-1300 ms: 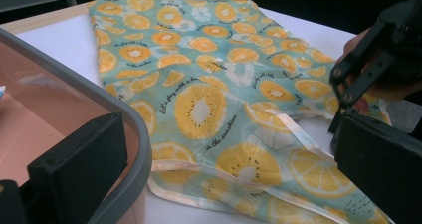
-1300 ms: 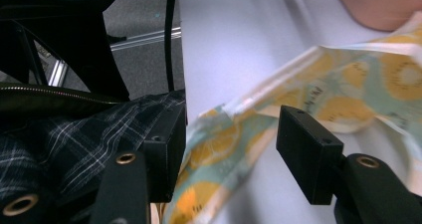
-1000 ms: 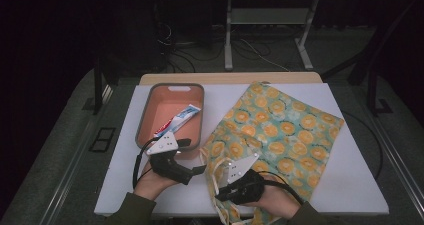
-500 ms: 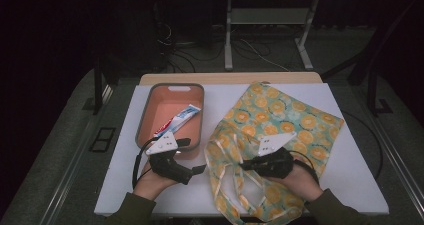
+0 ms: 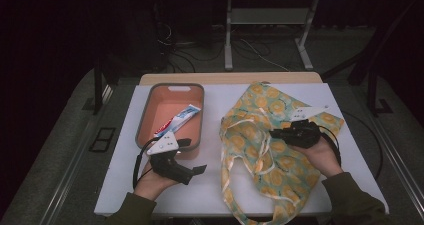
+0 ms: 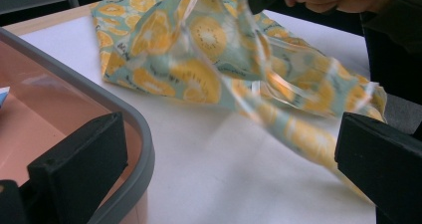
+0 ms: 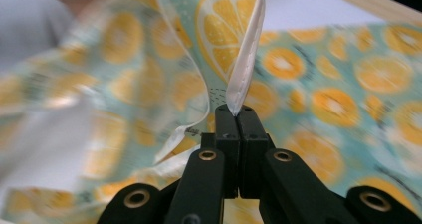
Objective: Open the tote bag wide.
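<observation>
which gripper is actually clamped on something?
The right gripper: its jaws are pressed together on a pale strap of the orange-print bag. The left gripper sits open beside the tray.

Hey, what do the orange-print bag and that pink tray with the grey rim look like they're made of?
The bag looks like thin woven fabric, matte: it crumples, folds, and hangs limp from the right gripper, which pinches a pale edge strip. The tray looks like rigid moulded plastic with a smooth, slightly satin finish, judging by its even rounded rim and cut-out handle; whether the rim is softer rubber can't be told.
</observation>
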`<action>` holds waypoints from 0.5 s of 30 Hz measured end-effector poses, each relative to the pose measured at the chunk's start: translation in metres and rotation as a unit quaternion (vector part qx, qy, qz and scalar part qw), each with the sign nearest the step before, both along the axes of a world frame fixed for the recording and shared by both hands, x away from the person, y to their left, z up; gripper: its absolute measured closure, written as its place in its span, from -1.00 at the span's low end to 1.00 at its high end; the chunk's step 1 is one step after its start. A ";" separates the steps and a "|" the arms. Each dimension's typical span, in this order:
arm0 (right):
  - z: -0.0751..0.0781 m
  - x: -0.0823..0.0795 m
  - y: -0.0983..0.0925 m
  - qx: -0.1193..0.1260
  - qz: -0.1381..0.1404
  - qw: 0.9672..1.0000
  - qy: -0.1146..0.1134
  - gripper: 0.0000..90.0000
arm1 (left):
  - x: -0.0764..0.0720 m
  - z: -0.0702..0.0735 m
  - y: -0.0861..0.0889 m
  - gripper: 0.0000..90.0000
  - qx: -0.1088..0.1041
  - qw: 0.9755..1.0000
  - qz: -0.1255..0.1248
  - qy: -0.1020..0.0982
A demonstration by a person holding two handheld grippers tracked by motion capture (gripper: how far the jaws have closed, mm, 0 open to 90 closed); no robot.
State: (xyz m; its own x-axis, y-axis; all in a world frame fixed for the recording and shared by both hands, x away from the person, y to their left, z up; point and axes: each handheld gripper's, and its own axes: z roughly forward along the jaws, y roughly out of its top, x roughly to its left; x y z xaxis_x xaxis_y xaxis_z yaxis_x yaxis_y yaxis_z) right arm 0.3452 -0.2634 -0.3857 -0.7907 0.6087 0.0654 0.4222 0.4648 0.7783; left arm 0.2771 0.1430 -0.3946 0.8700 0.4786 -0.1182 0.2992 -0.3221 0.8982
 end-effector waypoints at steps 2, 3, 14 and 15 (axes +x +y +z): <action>-0.007 0.008 -0.004 -0.010 -0.017 1.000 0.007 0.99 | 0.000 0.000 0.000 -1.00 0.000 1.000 0.000 0.000; -0.011 0.011 -0.006 -0.013 -0.023 1.000 0.011 0.99 | 0.000 0.000 0.000 -1.00 0.001 1.000 0.000 0.000; -0.055 0.043 -0.016 -0.082 -0.088 0.992 0.044 0.99 | 0.000 0.000 0.001 -1.00 0.000 1.000 0.000 0.000; -0.057 0.044 -0.017 -0.086 -0.092 0.991 0.048 0.98 | 0.000 0.000 0.001 -1.00 0.000 1.000 0.000 0.000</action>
